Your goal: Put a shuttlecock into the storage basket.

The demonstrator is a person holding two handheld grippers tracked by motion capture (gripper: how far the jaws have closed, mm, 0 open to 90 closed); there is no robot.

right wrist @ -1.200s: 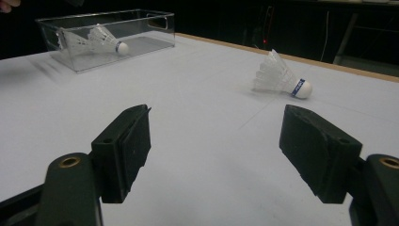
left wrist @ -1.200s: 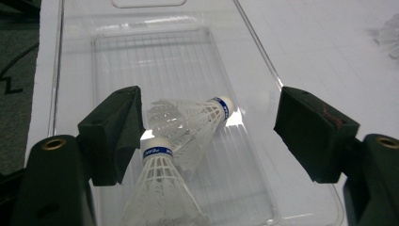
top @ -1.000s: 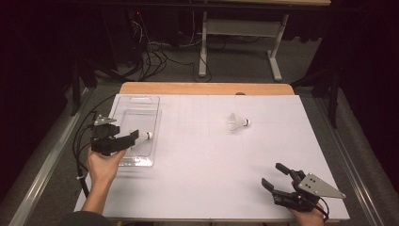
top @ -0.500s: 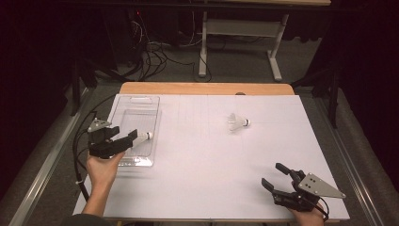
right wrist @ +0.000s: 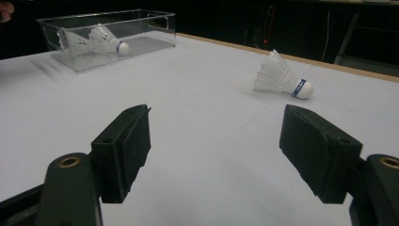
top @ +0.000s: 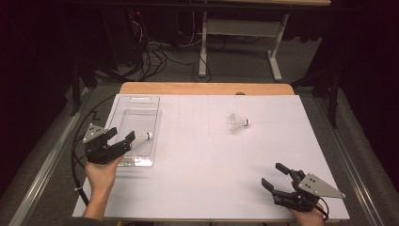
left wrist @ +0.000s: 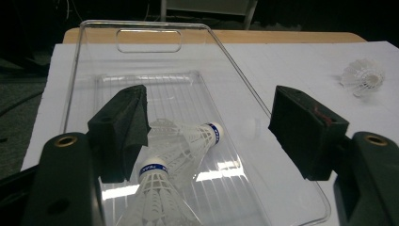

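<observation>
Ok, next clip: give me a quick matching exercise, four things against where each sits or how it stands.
Things:
1. clear tray
2. loose shuttlecock
3. left gripper
4. right gripper

Places or states:
a. jaws open, low over the near right corner of the white table
b. lying on its side on the bare sheet, far right of centre
c. jaws open over the tray's near end
d. at the table's left, two shuttlecocks inside

Pairs: 1-d, 2-b, 3-c, 4-a

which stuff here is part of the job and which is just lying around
Part of the job:
- clear bin
- two shuttlecocks in the bin
- loose shuttlecock on the table
- left gripper, open
- right gripper, open

Just about:
- cables on the floor
- desk frame behind
</observation>
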